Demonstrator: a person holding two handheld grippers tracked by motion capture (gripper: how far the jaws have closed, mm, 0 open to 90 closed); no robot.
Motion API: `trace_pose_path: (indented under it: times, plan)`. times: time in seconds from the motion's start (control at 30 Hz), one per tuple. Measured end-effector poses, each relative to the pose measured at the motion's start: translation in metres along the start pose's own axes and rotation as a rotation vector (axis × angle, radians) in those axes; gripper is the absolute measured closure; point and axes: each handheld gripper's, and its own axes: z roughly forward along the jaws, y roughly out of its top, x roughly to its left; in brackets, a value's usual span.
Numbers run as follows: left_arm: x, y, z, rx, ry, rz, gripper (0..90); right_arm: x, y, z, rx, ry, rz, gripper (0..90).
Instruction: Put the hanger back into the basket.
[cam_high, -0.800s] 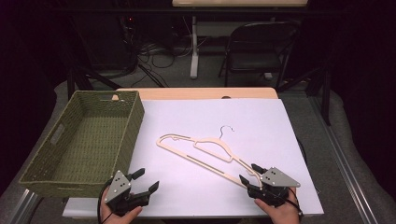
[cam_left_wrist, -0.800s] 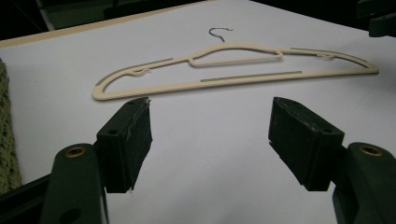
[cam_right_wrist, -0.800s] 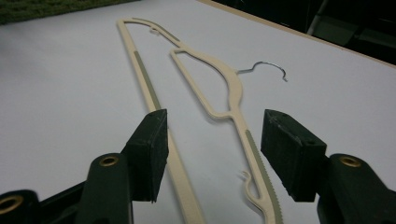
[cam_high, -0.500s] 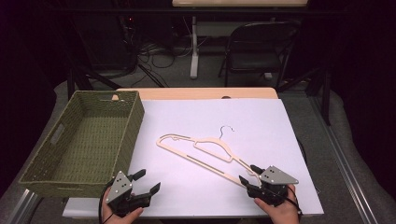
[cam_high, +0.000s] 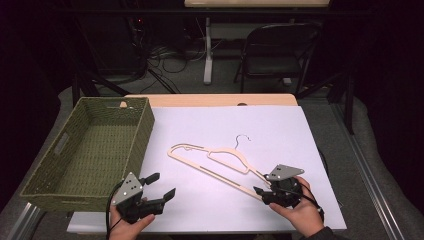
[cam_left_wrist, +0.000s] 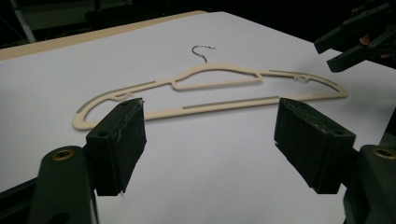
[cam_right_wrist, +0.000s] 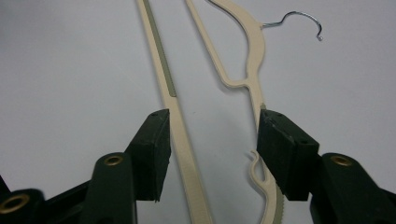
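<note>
A cream hanger (cam_high: 220, 162) with a metal hook lies flat on the white sheet (cam_high: 280, 130), slanting from mid-table toward the front right. My right gripper (cam_high: 261, 184) is at its near right end, open. In the right gripper view the two pads straddle that end of the hanger (cam_right_wrist: 180, 121), and the gripper (cam_right_wrist: 212, 154) has the bottom bar beside its left pad and the shoulder arm by its right pad. My left gripper (cam_high: 162, 184) stands open at the front left, apart from the hanger (cam_left_wrist: 210, 84). Its jaws (cam_left_wrist: 210, 140) hold nothing.
A green woven basket (cam_high: 142, 135) with nothing in it stands at the table's left, close to the left hand. A dark folding chair (cam_high: 280, 50) and cables are on the floor beyond the table's far edge. The other gripper (cam_left_wrist: 359, 37) shows at the top right of the left gripper view.
My right gripper has edged forward over the hanger's near end. The left gripper has barely moved, and the hanger lies as before.
</note>
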Motion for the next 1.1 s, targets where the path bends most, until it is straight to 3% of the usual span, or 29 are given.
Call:
trace_pose_path:
  times: [0.3,0.33,0.47,0.5,0.63,0.67,0.8,0.87,0.9,0.93,0.97,1.0,1.1]
  plan:
    - [0.013,0.029,0.011,0.044,0.001,-0.012,25.2,-0.008,0.029,0.006,0.063,0.038,-0.038,51.5]
    - [0.015,0.035,0.016,0.039,0.007,-0.010,25.8,-0.010,0.039,0.007,0.089,0.034,-0.069,51.5]
    - [0.018,0.040,0.022,0.031,0.006,-0.012,26.1,-0.013,0.051,0.011,0.096,0.045,-0.072,51.1]
    - [0.019,0.041,0.024,0.029,0.004,-0.016,26.0,-0.015,0.056,0.010,0.138,0.051,-0.085,50.8]
    - [0.023,0.048,0.030,0.045,-0.003,-0.020,26.1,-0.017,0.065,0.019,0.105,0.054,-0.095,50.5]
    - [0.025,0.051,0.033,0.053,-0.008,-0.019,26.1,-0.018,0.071,0.021,0.165,0.061,-0.107,51.2]
    - [0.026,0.052,0.036,0.060,-0.013,-0.019,27.3,-0.019,0.078,0.025,0.188,0.066,-0.122,52.8]
    - [0.025,0.050,0.036,0.065,-0.012,-0.017,27.4,-0.019,0.082,0.029,0.161,0.071,-0.118,54.2]
    - [0.024,0.049,0.036,0.063,-0.017,-0.022,27.4,-0.020,0.087,0.028,0.212,0.075,-0.133,54.5]
    - [0.024,0.048,0.035,0.066,-0.016,-0.023,27.4,-0.021,0.089,0.029,0.207,0.073,-0.141,54.7]
    - [0.024,0.047,0.034,0.067,-0.017,-0.022,27.4,-0.021,0.090,0.033,0.159,0.074,-0.135,54.8]
    - [0.023,0.046,0.032,0.067,-0.020,-0.024,27.4,-0.022,0.097,0.033,0.209,0.083,-0.143,54.9]
    - [0.023,0.046,0.030,0.059,-0.021,-0.023,27.4,-0.023,0.103,0.034,0.222,0.090,-0.146,54.9]
